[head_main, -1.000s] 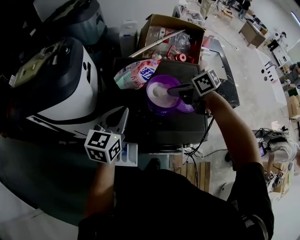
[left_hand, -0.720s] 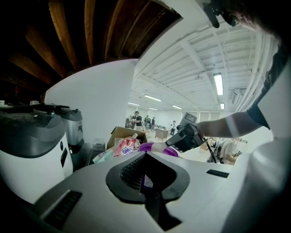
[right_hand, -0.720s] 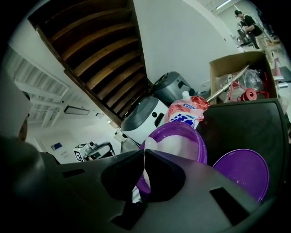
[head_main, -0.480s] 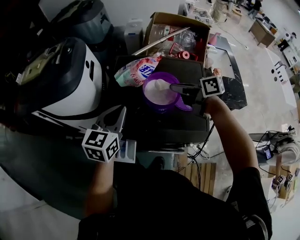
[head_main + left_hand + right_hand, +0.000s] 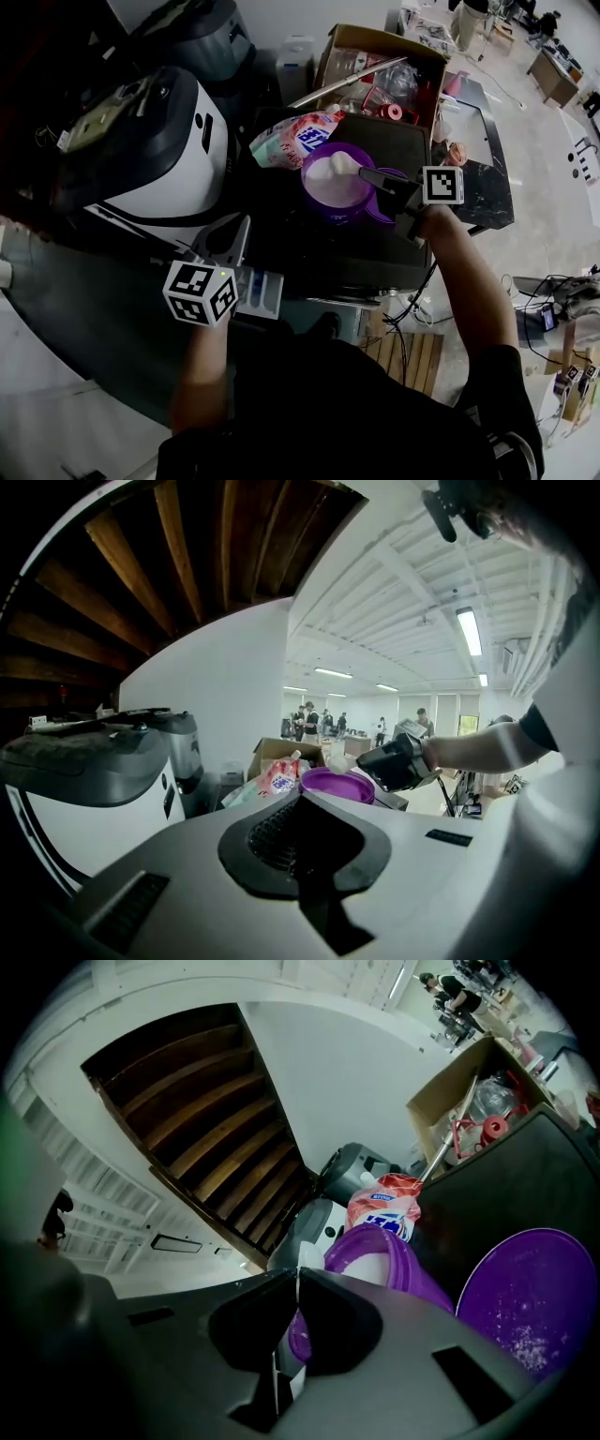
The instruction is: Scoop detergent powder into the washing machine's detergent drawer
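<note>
Starting at the left, the white-and-black washing machine (image 5: 159, 159) was seen. The left gripper (image 5: 236, 234) was held beside it with its jaws pressed together on nothing, near the pale, blue-lined detergent drawer (image 5: 264, 292). Further right, the round purple plastic tub (image 5: 323, 208) of white powder was set on the black top surface (image 5: 309, 248). The white plastic scoop (image 5: 342, 167) was clamped by its handle in the right gripper (image 5: 367, 174), over the tub.

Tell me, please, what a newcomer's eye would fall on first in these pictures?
The purple tub heaped with white powder stands out mid-frame on the dark top, with the right gripper shut on a white scoop at the powder. To its left looms the big white-and-black washing machine, and a pale detergent drawer stands open lower down.
</note>
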### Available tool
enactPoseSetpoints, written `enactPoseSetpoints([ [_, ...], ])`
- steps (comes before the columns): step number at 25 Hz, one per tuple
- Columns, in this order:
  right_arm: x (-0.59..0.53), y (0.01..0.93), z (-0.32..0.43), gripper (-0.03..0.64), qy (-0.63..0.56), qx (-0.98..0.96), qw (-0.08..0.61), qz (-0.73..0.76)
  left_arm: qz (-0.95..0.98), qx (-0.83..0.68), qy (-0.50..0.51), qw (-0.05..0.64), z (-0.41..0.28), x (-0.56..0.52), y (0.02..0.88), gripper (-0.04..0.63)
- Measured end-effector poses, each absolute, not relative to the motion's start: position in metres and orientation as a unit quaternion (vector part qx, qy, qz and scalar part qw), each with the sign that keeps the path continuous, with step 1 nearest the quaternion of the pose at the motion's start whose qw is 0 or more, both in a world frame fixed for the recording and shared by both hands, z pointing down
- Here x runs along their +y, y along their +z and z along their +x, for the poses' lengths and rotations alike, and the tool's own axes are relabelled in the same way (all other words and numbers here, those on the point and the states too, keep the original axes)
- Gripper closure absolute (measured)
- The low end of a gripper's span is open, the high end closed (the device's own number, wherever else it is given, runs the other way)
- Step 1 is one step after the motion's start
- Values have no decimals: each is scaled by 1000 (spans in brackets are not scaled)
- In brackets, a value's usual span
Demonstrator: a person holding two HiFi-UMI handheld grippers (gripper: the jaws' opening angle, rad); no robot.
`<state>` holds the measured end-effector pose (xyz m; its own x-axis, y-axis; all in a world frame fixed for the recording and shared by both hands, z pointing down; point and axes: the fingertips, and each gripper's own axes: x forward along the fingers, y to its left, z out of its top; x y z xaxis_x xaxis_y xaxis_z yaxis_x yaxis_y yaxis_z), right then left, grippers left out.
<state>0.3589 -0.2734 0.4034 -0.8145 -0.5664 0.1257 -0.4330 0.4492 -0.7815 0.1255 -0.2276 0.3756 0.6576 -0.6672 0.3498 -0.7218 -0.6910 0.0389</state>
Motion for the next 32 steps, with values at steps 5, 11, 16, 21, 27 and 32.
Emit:
enactPoseSetpoints([
  [5,-271,409,368,595,-454,826,82,-325,906,-384,156,91,120,-225,377,586],
  [11,-263,389,350,595,-441,837,93,-310,905,-386,151,95,98,-224,382,586],
  [16,-243,369,309,595,-424,853,88,-292,905,-390,139,93,66,-219,385,586],
  [21,-223,362,255,595,-424,858,81,-279,906,-393,127,97,26,-209,389,586],
  [27,-200,367,188,595,-432,858,81,-266,906,-395,116,103,-28,-188,393,586],
  [32,-177,379,138,595,-441,854,87,-261,905,-396,114,107,-72,-168,399,586],
])
